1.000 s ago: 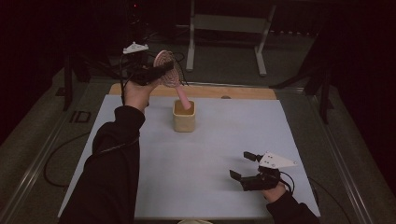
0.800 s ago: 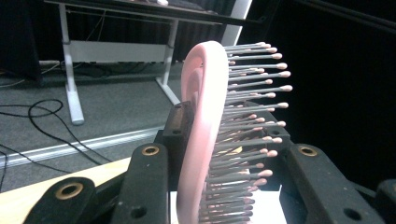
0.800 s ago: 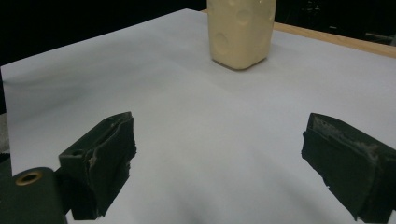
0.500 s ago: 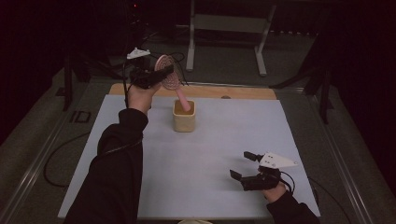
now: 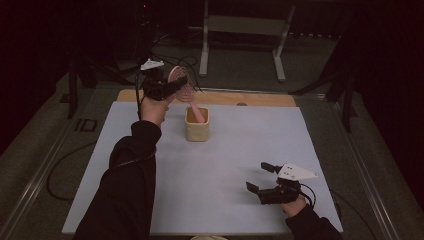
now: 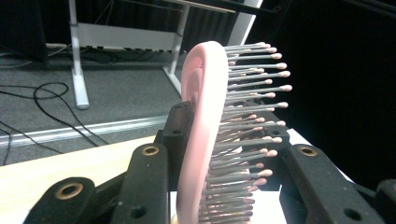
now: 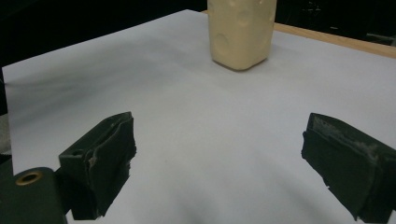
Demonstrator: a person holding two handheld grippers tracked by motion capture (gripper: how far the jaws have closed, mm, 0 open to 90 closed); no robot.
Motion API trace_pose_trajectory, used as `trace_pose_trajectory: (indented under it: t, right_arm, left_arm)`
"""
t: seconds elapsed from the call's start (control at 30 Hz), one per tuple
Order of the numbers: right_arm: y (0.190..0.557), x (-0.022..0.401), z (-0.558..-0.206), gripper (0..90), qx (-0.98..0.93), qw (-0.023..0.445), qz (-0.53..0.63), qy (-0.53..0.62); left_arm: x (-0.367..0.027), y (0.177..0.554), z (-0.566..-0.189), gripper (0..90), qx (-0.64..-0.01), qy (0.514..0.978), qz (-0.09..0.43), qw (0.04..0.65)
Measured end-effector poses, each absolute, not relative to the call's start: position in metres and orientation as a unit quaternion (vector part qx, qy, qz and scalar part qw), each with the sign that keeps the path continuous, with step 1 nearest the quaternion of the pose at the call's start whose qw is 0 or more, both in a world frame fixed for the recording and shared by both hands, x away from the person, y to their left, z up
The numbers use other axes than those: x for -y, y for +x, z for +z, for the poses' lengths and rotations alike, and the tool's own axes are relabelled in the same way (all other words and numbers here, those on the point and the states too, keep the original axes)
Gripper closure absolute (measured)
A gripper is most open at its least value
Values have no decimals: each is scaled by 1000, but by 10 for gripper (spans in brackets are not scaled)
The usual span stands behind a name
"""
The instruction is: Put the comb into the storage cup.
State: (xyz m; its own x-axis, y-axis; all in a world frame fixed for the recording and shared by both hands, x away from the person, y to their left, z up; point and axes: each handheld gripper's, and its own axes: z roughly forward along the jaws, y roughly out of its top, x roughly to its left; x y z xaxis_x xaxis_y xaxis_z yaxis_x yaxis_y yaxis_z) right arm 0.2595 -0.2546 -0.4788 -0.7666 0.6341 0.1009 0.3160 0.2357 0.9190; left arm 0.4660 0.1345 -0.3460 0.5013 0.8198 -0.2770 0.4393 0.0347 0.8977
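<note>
My left gripper [image 5: 170,86] is raised above the table's far left, shut on the head of a pink hairbrush [image 5: 181,89]. The brush slants down to the right, and its handle end rests inside a beige cup [image 5: 197,129] standing upright at the back middle of the white mat [image 5: 235,150]. In the left gripper view the brush [image 6: 198,140] stands between the black jaws, bristles toward the right jaw. My right gripper [image 5: 257,176] lies low near the front right of the mat, open with nothing between its jaws. In the right gripper view, the right gripper [image 7: 219,144] faces the cup [image 7: 240,28], which stands well ahead.
A wooden strip [image 5: 265,99] runs along the table's far edge. Behind the table stands a metal frame [image 5: 205,45], and cables [image 5: 170,50] trail on the dark floor. A person's dark sleeve [image 5: 127,185] stretches over the left side of the mat.
The left gripper has come down and slightly right with the brush, bringing the handle lower into the cup. The right gripper has stayed put.
</note>
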Motion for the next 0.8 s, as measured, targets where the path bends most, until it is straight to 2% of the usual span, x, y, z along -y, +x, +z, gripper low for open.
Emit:
trace_pose_trajectory:
  t: [0.8]
  right_arm:
    - [259, 255, -479, 94, -771, 146, 538, 309]
  left_arm:
    - [-125, 474, -374, 655, -477, 677, 161, 537]
